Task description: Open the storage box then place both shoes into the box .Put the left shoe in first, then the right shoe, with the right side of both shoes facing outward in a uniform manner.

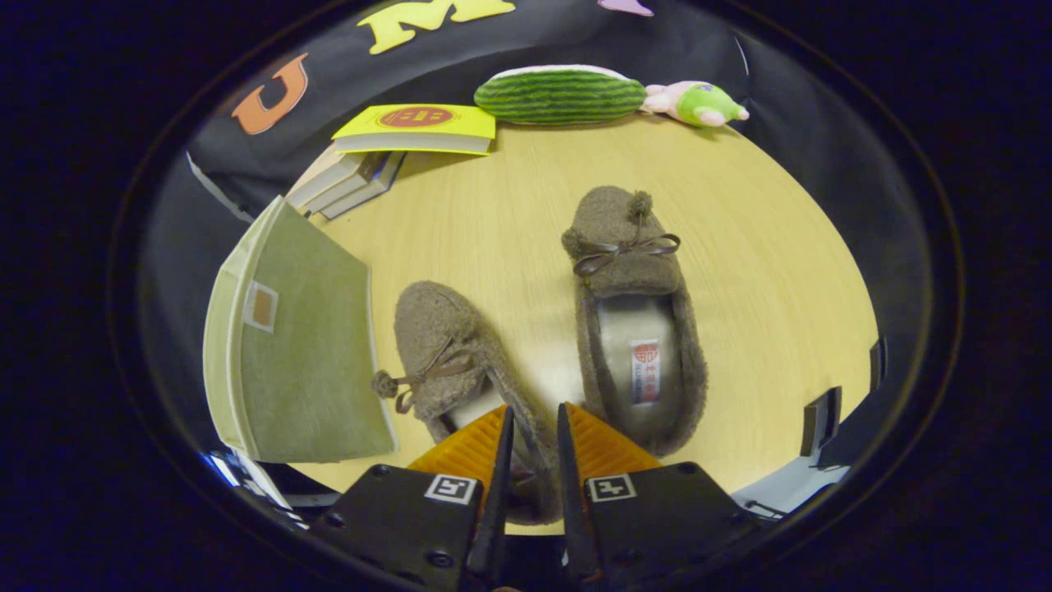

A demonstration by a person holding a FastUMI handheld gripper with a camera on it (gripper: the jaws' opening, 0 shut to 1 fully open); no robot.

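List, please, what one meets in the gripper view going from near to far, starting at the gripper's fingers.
gripper, its fingers closed on the heel edge of the left shoe → right shoe just ahead → stack of books → watermelon-striped plush and pink-green plush toy at the table's far edge.

Gripper (532, 427) fingers pinch left shoe (444, 353); box (304, 353) left.

The gripper (534, 432) fingers hide the back of the left shoe (448, 353). It is hard to tell if they squeeze its side. The label inside the right shoe (637, 321) is too small to read.
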